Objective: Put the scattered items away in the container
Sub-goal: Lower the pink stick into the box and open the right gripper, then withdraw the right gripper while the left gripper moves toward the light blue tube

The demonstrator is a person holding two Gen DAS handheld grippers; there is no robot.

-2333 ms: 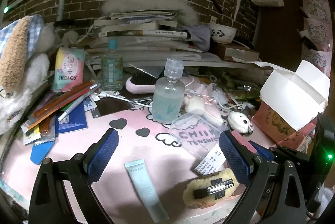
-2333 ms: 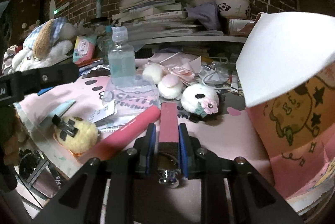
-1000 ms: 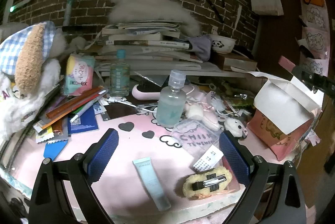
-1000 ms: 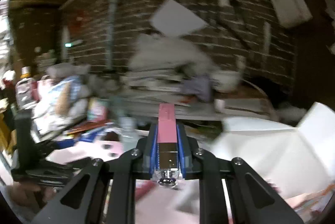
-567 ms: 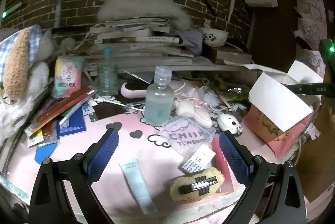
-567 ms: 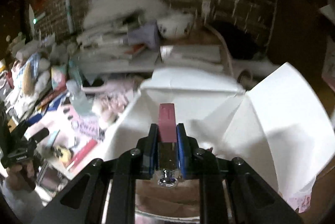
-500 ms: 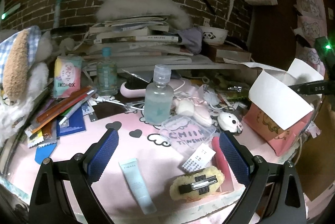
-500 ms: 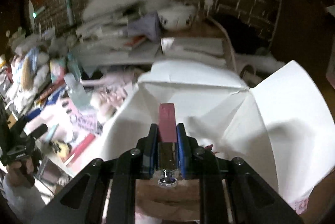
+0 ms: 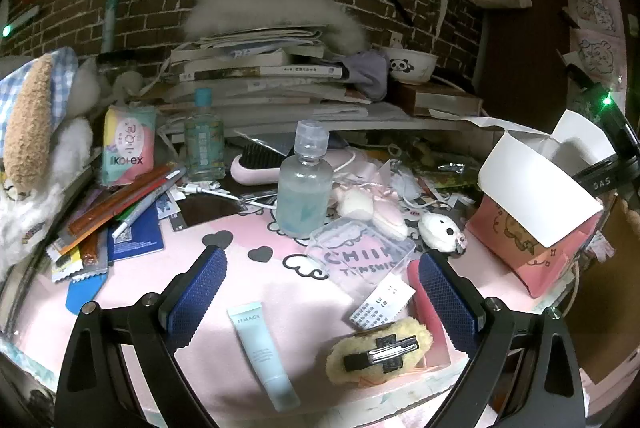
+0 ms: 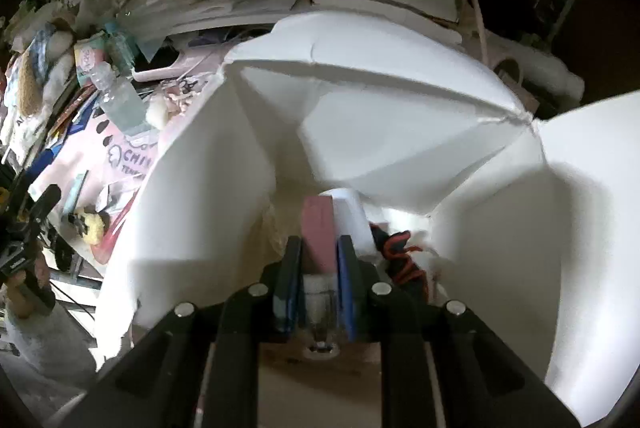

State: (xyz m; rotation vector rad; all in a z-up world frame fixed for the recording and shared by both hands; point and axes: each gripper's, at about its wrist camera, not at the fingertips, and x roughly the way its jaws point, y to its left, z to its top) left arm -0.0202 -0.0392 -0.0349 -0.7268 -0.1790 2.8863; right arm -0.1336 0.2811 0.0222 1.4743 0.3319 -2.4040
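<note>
My right gripper [image 10: 318, 248] is shut on a slim pink box [image 10: 318, 228] and holds it down inside the open pink carton with white flaps [image 10: 400, 132], above a white item and a red-and-black item. The carton [image 9: 532, 216] stands at the table's right in the left wrist view. My left gripper [image 9: 320, 288] is open and empty above the pink mat [image 9: 132, 300]. Below it lie a pale blue tube [image 9: 262, 352], a fuzzy yellow hair clip [image 9: 380, 352], a pink stick [image 9: 430, 316], a clear Chiikawa case [image 9: 360, 256] and a clear bottle [image 9: 304, 188].
A stack of books [image 9: 260, 76] and a panda bowl [image 9: 412, 66] fill the back. Pens and packets [image 9: 120, 200], a Kotex pack [image 9: 126, 144] and a plush toy [image 9: 28, 132] crowd the left. Small white plush pieces [image 9: 440, 226] lie beside the carton.
My right gripper lifted the slim pink box off the table, swung it over the carton and lowered it inside. My left gripper stayed open over the mat with slight drift.
</note>
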